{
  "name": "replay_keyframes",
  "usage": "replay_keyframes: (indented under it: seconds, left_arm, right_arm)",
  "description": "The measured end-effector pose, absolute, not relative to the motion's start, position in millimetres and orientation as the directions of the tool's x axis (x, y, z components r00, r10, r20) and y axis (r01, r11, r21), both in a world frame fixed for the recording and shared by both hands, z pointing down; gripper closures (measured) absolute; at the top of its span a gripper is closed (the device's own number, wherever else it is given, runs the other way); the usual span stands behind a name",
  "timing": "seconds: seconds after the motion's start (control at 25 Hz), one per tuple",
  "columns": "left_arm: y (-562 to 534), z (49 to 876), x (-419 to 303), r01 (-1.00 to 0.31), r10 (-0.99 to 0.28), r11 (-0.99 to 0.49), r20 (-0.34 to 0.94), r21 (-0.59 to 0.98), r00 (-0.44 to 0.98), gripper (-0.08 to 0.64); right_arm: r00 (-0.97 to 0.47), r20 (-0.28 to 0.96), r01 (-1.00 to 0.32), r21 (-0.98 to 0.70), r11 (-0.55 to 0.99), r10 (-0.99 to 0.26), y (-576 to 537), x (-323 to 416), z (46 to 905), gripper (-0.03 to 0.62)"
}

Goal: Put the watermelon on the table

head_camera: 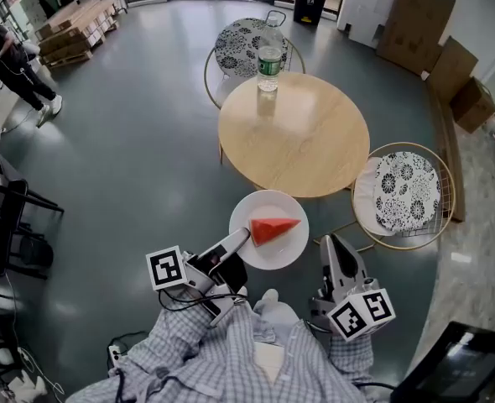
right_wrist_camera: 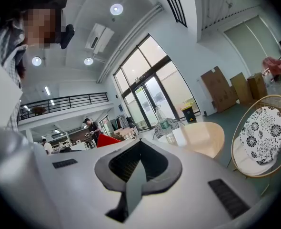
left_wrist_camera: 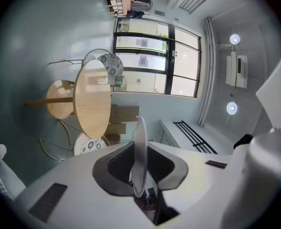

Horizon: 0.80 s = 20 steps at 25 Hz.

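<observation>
Watermelon wedge (head_camera: pixel 274 228) laid on white plate (head_camera: pixel 264 204), long axis left-right, tip pointed right, rim clamped by left gripper (head_camera: pixel 241 240), right gripper (head_camera: pixel 332 245) closed, empty

A round, light wooden table (head_camera: pixel 315 154) is standing on a smooth grey-green floor (head_camera: pixel 138 149). A clear water bottle (head_camera: pixel 268 61) with a green label is standing upright near the table's far edge. A wire chair (head_camera: pixel 246 44) with a flower-patterned cushion is sitting on the floor just behind the table, and a second wire chair (head_camera: pixel 407 191) is sitting at its right. A white plate (head_camera: pixel 260 208) is hanging in the air at the table's near edge, carrying a red watermelon slice (head_camera: pixel 274 228).
</observation>
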<state>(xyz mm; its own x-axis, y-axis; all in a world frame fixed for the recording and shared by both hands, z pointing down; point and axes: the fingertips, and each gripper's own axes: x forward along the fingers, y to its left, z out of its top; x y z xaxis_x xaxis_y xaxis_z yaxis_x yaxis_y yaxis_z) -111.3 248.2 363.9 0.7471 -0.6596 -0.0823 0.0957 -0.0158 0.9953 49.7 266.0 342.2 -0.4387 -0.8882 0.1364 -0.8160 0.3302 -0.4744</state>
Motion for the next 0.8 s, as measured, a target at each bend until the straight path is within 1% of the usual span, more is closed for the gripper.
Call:
replay_keyframes:
  seconds: [0.08, 0.24, 0.36, 0.48, 0.52, 0.56, 0.64, 0.8]
  left_arm:
    - [248, 364, -112, 0.096, -0.659, -0.016, -0.082, 0.995, 0.747, 0.503]
    - [248, 364, -112, 0.102, -0.660, -0.018, -0.089, 0.995, 0.746, 0.502]
    - [247, 364, -111, 0.103, -0.659, -0.019, -0.090, 0.994, 0.747, 0.502]
    - [248, 365, -114, 0.105, -0.657, -0.019, -0.091, 0.994, 0.748, 0.502]
    - [248, 365, -119, 0.106, -0.657, -0.019, -0.092, 0.994, 0.749, 0.502]
    - [249, 365, -124, 0.109, -0.656, -0.018, -0.094, 0.994, 0.749, 0.502]
    - [251, 364, -133, 0.116, -0.655, -0.017, -0.099, 0.993, 0.749, 0.503]
    - [251, 362, -137, 0.125, -0.651, -0.021, -0.108, 0.992, 0.752, 0.502]
  right_arm:
    - [-0.446, 0.155, -0.791, -0.529, 0.307, -0.882, 266, 49, 346, 0.583]
    - [-0.468, 0.160, -0.699, -0.668, 0.253, -0.869, 265, 44, 353, 0.583]
    - [-0.473, 0.185, -0.696, -0.678, 0.237, -0.861, 266, 40, 358, 0.581]
    - [-0.488, 0.183, -0.673, -0.701, 0.235, -0.854, 268, 31, 359, 0.575]
    - [-0.494, 0.176, -0.657, -0.717, 0.233, -0.851, 268, 25, 358, 0.537]
    - [-0.500, 0.168, -0.642, -0.731, 0.233, -0.850, 270, 18, 358, 0.517]
    - [-0.516, 0.161, -0.620, -0.747, 0.237, -0.841, 273, 5, 357, 0.508]
    - [-0.557, 0.188, -0.629, -0.732, 0.262, -0.809, 278, -12, 362, 0.508]
